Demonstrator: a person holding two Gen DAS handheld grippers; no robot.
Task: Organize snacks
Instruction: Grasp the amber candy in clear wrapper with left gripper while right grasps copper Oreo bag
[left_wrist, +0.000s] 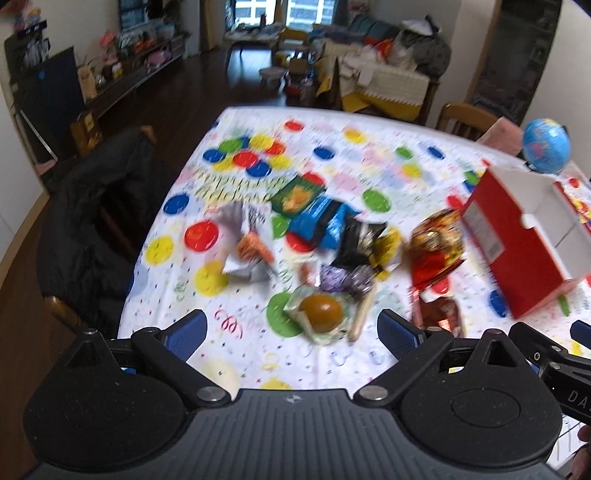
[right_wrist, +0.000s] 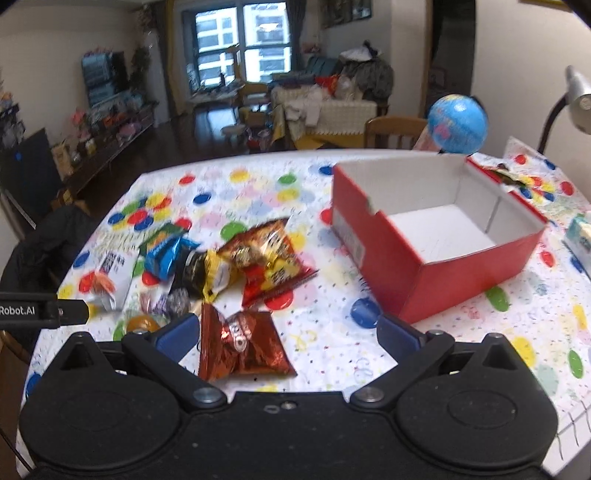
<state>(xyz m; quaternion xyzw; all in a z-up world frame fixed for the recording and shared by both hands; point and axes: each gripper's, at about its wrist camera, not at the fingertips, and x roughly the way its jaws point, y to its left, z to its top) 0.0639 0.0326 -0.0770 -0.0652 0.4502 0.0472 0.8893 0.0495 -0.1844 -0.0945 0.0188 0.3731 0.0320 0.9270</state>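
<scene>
A pile of snack packets lies mid-table: a green packet (left_wrist: 295, 195), a blue packet (left_wrist: 325, 221), a black-and-yellow packet (left_wrist: 364, 242), a red-and-yellow bag (right_wrist: 271, 258), a white packet (left_wrist: 242, 245) and a clear pack holding a brown round sweet (left_wrist: 320, 310). A copper foil bag (right_wrist: 242, 341) lies nearest the right gripper. An empty red box (right_wrist: 436, 236) with a white inside stands to the right. My left gripper (left_wrist: 291, 332) is open above the brown sweet pack. My right gripper (right_wrist: 288, 336) is open, its left finger beside the copper bag.
A spotted tablecloth (right_wrist: 332, 354) covers the table. A blue globe (right_wrist: 458, 123) and a desk lamp (right_wrist: 576, 96) stand behind the box. A small carton (right_wrist: 581, 230) sits at the right edge. A chair with a dark coat (left_wrist: 96, 229) stands on the left.
</scene>
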